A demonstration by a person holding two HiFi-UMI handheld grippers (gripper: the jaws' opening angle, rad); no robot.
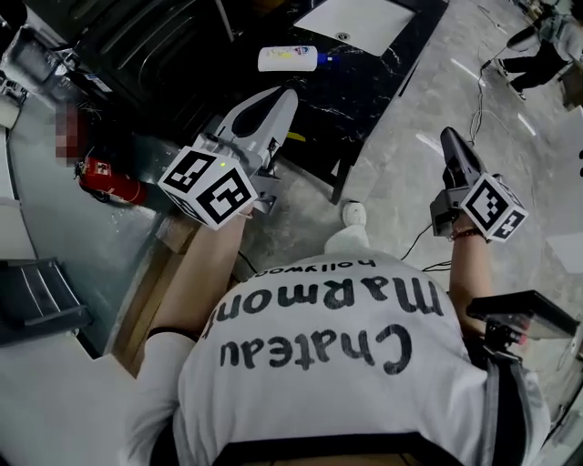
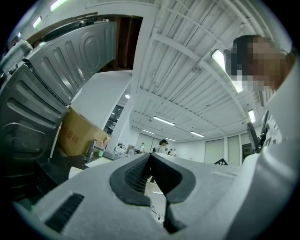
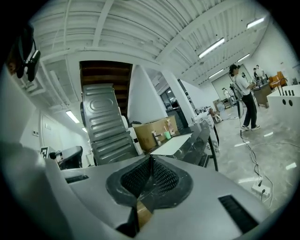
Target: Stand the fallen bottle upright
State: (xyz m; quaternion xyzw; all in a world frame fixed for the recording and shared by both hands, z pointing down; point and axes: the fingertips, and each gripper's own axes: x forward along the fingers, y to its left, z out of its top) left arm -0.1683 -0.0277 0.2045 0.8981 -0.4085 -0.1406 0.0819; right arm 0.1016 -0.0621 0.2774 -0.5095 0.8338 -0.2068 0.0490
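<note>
The fallen bottle, white with a blue cap, lies on its side on the black marble table at the top of the head view. My left gripper, white with a marker cube, points toward the table's near edge, short of the bottle; its jaws meet at the tip with nothing held. My right gripper, dark grey, hangs over the floor to the right of the table, jaws also together and empty. Neither gripper view shows the bottle.
A white sheet lies on the table behind the bottle. A ribbed grey metal panel and a red fire extinguisher stand at the left. Cables run over the floor; a person stands far right. A cardboard box sits by the table.
</note>
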